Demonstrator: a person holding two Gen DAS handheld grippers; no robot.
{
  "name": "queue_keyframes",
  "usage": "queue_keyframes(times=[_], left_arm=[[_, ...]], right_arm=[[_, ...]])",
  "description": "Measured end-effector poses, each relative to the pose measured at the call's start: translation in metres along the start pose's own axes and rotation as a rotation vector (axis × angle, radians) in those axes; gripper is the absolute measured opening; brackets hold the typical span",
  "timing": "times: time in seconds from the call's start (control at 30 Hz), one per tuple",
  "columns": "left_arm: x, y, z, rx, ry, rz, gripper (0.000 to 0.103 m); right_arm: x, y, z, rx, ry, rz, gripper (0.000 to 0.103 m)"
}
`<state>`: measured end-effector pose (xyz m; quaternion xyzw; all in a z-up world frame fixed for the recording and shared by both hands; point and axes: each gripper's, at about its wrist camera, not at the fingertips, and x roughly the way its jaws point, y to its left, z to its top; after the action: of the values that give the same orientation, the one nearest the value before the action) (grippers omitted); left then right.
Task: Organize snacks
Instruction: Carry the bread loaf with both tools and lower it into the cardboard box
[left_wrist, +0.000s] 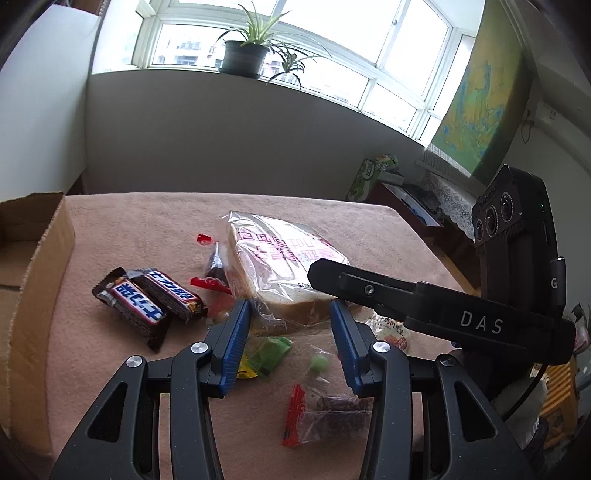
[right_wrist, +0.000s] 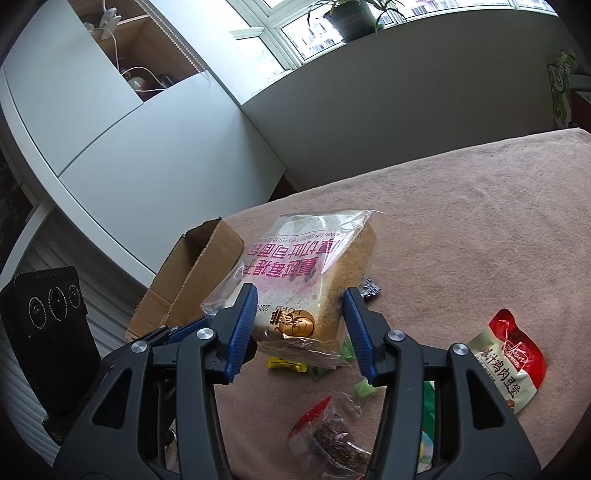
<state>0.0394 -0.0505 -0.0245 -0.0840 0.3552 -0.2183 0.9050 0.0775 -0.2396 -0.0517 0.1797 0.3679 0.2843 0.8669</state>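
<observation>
A bagged slice of bread with pink print lies mid-table on the pink cloth; it also shows in the right wrist view. My left gripper is open, its blue pads either side of the bread's near edge. My right gripper is open around the bread's near end, not closed on it; its finger crosses the left wrist view. Two chocolate bars lie left of the bread. A brown cardboard box stands at the table's left edge and shows in the right wrist view.
Small wrapped sweets lie near the grippers: a green-yellow packet, a green candy, a red-ended clear packet. A red and white pouch lies to the right. The table's far edge faces a wall under windows.
</observation>
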Motion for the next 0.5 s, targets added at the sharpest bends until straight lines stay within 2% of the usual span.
queue_keyframes(times=[0.27, 0.5], left_arm=[[-0.050, 0.030, -0.002, -0.010, -0.093, 0.059, 0.043], [-0.091, 0.075, -0.012, -0.057, -0.154, 0.116, 0.043]], right_arm=[[0.024, 0.064, 0.003, -0.072, 0.007, 0.075, 0.051], [0.063, 0.124, -0.005, -0.143, 0.041, 0.123, 0.051]])
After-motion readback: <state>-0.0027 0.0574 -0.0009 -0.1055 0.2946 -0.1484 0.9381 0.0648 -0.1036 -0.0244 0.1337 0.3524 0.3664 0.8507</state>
